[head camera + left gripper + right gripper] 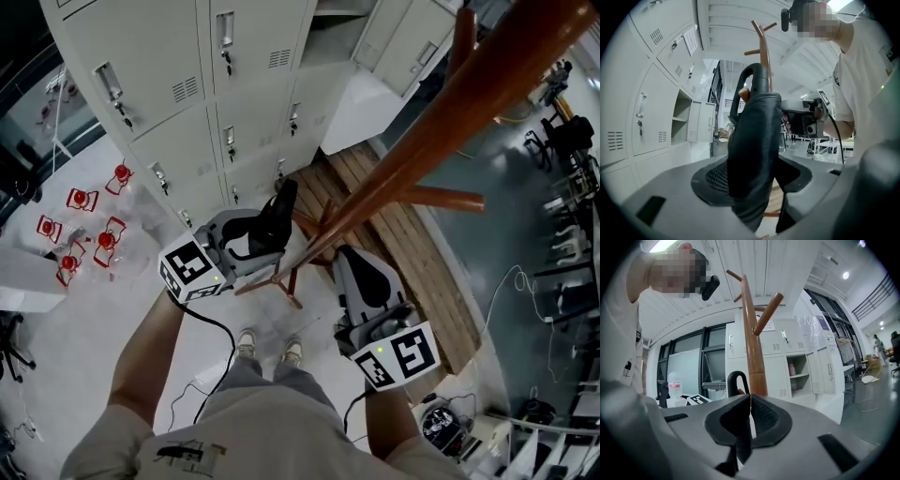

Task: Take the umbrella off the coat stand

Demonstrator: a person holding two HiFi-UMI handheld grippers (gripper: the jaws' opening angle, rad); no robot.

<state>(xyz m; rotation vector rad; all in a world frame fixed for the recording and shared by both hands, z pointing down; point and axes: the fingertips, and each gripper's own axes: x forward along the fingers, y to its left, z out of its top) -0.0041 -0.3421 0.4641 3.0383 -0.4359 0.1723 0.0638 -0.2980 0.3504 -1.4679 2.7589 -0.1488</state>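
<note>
The black folded umbrella (754,136) stands upright between the jaws of my left gripper (757,180), which is shut on its cloth body. Its curved handle (749,77) arches close to the wooden coat stand (764,44). In the head view the left gripper (265,236) holds the umbrella (279,214) beside the stand's pole (450,122), near its feet. My right gripper (361,272) hangs on the pole's other side. In the right gripper view its pads meet, so this gripper (750,416) is shut on nothing, and beyond it are the hooked handle (736,380) and the stand (752,343).
White lockers (187,84) line the wall behind the stand. Red stools (94,234) sit on the floor at the left. A wooden floor strip (403,234) runs under the stand. Cables and the person's shoes (267,347) are below my grippers.
</note>
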